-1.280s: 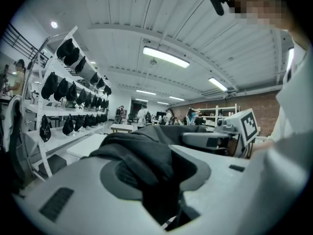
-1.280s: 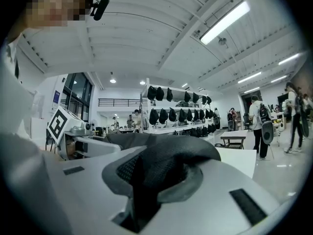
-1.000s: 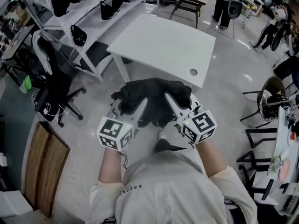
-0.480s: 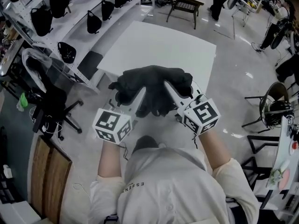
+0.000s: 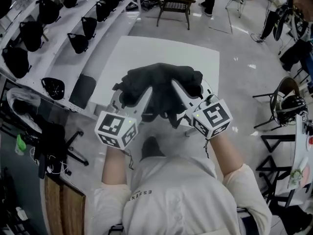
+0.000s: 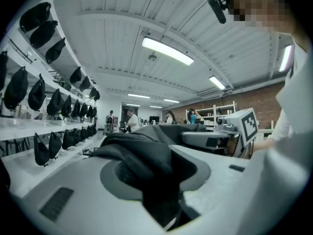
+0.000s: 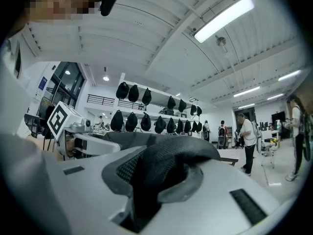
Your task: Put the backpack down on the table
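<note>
Shelving (image 5: 49, 43) hung with dark bags (image 5: 34, 31) is seen to the left of the grippers; a white table (image 5: 146, 53) is spread just ahead of and below them; a black backpack (image 5: 161, 80) is held up between both tools, over the table's near edge; the left gripper (image 5: 145, 93) is clamped on its fabric; the right gripper (image 5: 176, 89), just beside it, is closed on a mesh-lined fold

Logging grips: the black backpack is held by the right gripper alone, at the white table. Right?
No, both hold it: the left gripper view shows the left gripper shut on the backpack too, at the white table.
</note>
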